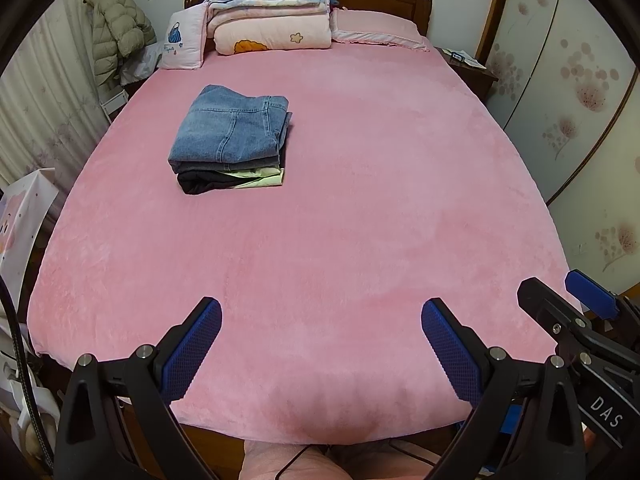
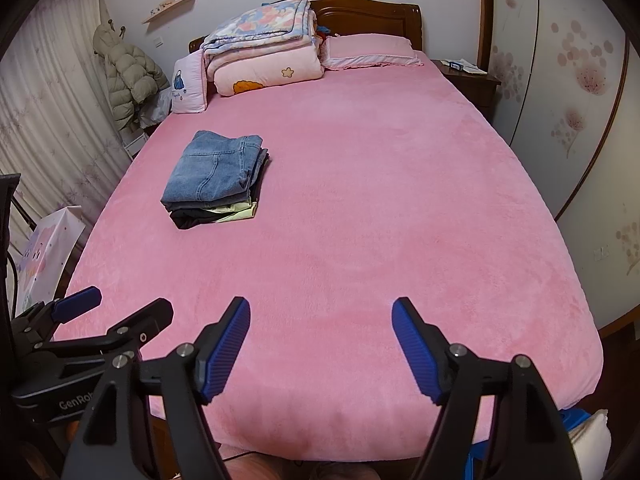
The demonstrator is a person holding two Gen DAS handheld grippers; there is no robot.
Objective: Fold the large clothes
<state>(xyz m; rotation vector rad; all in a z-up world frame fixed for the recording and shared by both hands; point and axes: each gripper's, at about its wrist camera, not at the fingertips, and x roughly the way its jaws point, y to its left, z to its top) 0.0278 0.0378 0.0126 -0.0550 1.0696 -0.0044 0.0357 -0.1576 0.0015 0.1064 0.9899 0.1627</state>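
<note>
A stack of folded clothes lies on the left half of the pink bed: folded blue jeans on top, a pale yellow-green piece and a black one beneath. The same jeans show in the right wrist view. My left gripper hovers over the bed's near edge, open, with nothing between its blue pads. My right gripper hangs beside it, also open and empty. Each gripper shows at the edge of the other's view: the right gripper and the left gripper.
Folded quilts, a small cushion and a pink pillow sit at the wooden headboard. A puffer jacket hangs on the left wall. A nightstand and wardrobe doors stand on the right, a paper bag on the left.
</note>
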